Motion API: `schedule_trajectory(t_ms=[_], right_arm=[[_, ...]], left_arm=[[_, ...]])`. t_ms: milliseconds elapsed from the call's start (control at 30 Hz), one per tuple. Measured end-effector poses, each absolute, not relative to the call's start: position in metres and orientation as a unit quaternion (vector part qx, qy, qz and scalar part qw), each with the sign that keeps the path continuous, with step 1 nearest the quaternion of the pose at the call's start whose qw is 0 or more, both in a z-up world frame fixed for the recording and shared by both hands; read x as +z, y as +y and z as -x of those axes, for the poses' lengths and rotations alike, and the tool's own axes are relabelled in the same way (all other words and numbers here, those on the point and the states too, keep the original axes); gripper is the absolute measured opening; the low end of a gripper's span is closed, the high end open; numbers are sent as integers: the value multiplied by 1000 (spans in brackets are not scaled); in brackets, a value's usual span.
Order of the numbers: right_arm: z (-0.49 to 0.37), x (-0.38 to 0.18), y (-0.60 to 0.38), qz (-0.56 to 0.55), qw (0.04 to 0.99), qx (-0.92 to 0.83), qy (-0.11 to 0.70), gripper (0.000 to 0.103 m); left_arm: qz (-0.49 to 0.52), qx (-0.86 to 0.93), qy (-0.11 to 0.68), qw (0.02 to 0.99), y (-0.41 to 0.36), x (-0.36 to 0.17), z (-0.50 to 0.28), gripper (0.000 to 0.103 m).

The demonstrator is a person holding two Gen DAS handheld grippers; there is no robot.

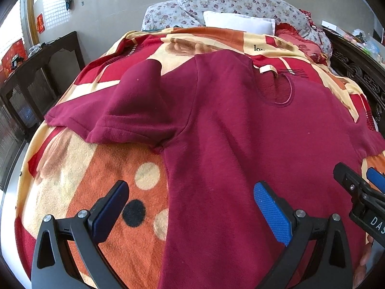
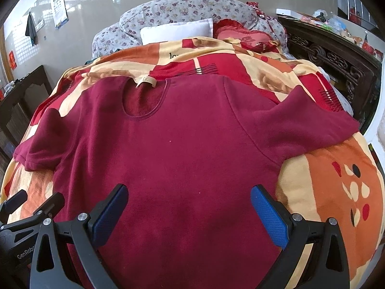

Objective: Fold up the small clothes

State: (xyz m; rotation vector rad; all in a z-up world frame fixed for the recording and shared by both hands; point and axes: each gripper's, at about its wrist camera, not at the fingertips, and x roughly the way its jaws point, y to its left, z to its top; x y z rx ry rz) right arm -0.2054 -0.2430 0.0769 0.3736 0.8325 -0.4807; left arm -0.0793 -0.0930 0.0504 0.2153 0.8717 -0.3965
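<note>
A fleecy maroon shirt [image 2: 182, 149] lies spread flat, front up, on a plush patterned blanket [image 2: 324, 180] of orange, cream and red that covers the bed, its round neckline toward the pillows and both short sleeves out to the sides. The left gripper [image 1: 191, 210] hangs over the shirt's lower left edge, its blue ribbed pads [image 1: 272, 213] wide apart and holding nothing. The right gripper [image 2: 189, 213] is likewise spread over the lower body of the shirt. A white pillow [image 2: 176, 32] rests against floral bedding [image 2: 182, 8].
</note>
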Motion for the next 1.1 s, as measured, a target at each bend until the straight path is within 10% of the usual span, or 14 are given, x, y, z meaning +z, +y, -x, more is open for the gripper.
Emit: schedule_trajectory(t_ms=[1100], right_arm=[[167, 63, -228, -163, 870, -212, 415, 103]], left_arm=[[-51, -176, 439, 880, -58, 54, 36, 103]])
